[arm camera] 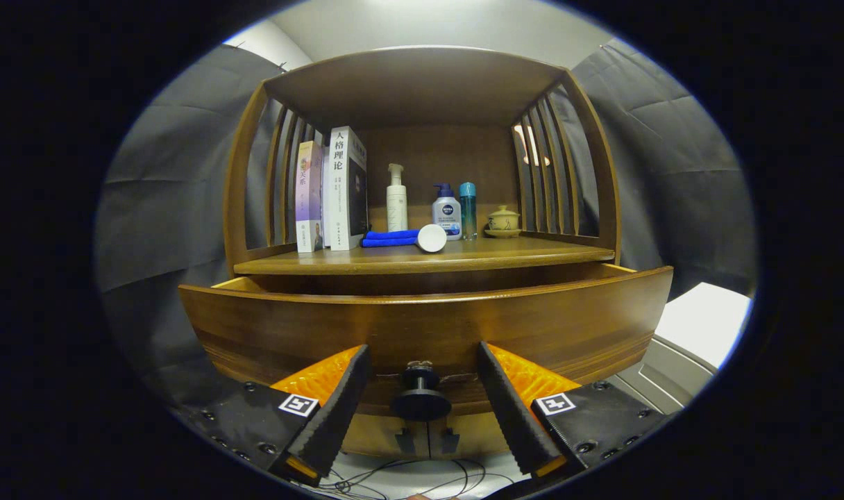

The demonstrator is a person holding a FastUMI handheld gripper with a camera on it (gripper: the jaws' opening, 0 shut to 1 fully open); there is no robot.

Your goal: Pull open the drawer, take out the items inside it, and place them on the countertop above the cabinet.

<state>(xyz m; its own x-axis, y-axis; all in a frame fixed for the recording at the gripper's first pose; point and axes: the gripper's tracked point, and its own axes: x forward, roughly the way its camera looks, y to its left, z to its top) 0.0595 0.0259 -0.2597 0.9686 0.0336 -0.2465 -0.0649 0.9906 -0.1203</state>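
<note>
A wooden cabinet has its drawer [422, 326] pulled part way out below the countertop [422, 262]. The drawer's dark round knob [420, 396] sits between my gripper's [422, 357] two fingers, which stand apart on either side of it without touching it. The gripper is open. The drawer's front panel hides what lies inside. On the countertop rest a rolled blue cloth [392, 238] and a white cylinder [432, 237] lying on its side.
Two upright books [332, 187] stand at the countertop's left. Behind are a white pump bottle [396, 200], a blue-capped lotion bottle [447, 212], a teal bottle [468, 208] and a small lidded cup [503, 221]. Slatted sides and a roof enclose the shelf. A white surface [703, 323] lies right.
</note>
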